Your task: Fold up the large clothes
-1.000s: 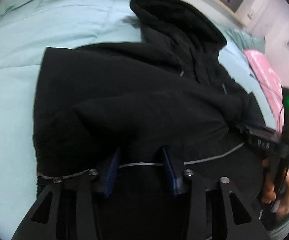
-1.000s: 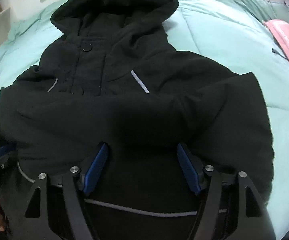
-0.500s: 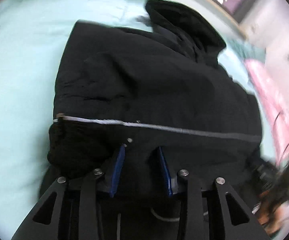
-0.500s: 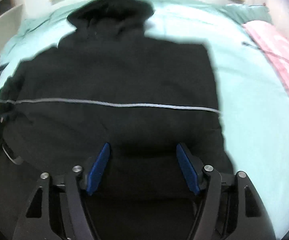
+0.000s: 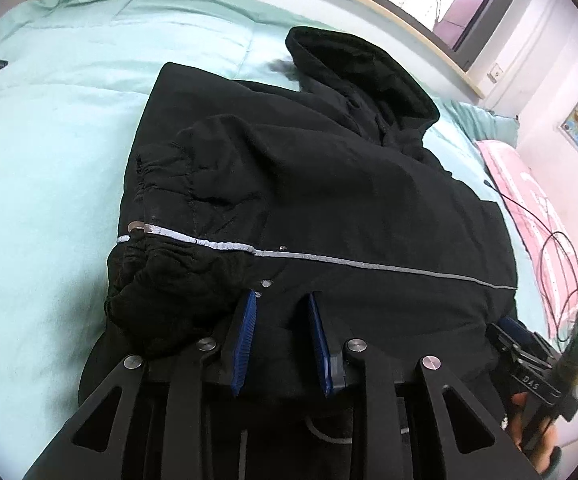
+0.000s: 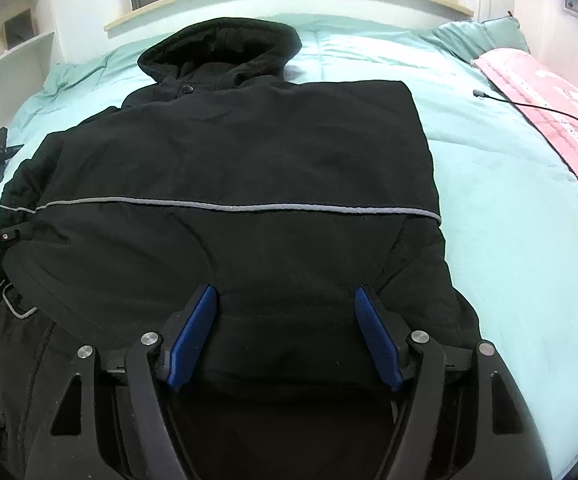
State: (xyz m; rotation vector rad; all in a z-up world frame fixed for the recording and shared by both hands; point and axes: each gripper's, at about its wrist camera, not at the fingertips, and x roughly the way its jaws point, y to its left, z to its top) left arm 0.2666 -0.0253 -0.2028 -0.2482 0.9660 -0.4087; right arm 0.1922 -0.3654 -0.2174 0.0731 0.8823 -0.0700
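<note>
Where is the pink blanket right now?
In the right wrist view the pink blanket lies at the bed's far right edge, beside the black jacket, with a thin black cable over it.
</note>
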